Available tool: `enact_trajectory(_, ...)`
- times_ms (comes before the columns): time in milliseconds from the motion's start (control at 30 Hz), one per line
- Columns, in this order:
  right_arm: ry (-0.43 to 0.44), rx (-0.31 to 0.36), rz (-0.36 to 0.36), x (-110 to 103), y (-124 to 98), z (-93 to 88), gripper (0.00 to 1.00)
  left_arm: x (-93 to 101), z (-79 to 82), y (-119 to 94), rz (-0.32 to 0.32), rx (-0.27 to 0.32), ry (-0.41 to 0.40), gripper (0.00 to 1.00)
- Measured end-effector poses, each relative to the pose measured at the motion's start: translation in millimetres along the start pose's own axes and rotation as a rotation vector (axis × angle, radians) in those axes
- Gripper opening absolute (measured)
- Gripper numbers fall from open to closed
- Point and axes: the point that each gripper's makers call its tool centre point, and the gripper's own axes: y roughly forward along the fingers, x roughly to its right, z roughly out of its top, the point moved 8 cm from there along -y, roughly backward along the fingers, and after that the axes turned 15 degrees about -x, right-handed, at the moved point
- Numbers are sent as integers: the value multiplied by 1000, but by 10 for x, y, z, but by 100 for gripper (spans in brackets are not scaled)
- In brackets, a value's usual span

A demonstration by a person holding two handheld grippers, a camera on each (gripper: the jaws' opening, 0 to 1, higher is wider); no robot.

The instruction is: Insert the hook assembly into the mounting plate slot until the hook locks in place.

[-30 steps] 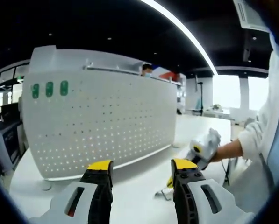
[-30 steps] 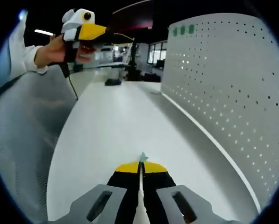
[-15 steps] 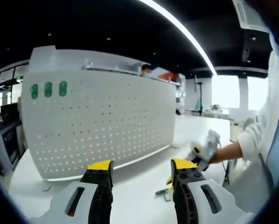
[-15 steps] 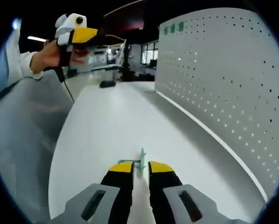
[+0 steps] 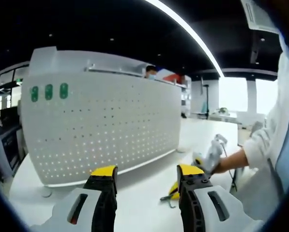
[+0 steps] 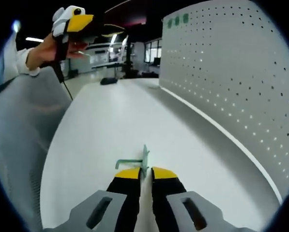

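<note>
The white perforated mounting plate (image 5: 105, 130) stands upright on the white table, across from my left gripper (image 5: 147, 171), which is open and holds nothing. In the right gripper view the plate (image 6: 226, 82) runs along the right side. A small green hook assembly (image 6: 143, 160) lies low over the table, its bent rod pointing left. My right gripper (image 6: 145, 171) is shut on its flat end. In the left gripper view the right gripper (image 5: 208, 158) reaches down to the hook (image 5: 166, 197) on the table at lower right.
Three green tags (image 5: 48, 92) sit at the plate's upper corner. A hand holds the left gripper (image 6: 72, 20) high at the far end of the table (image 6: 100, 135). A person in a white sleeve (image 5: 260, 145) stands close on the right.
My right gripper's jaws opened a little half a second ago and have now narrowed on the hook's flat end. It has also dropped lower toward the table. The left gripper stayed still.
</note>
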Motion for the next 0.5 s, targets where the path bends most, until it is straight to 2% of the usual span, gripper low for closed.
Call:
enact_trajectory(133, 2, 12, -10, 24, -18, 12, 1, -9, 1, -4, 3, 1, -2, 50)
enact_trajectory(500, -5, 16, -27, 29, -145, 116, 1, 18, -10, 4, -6, -6, 4, 50)
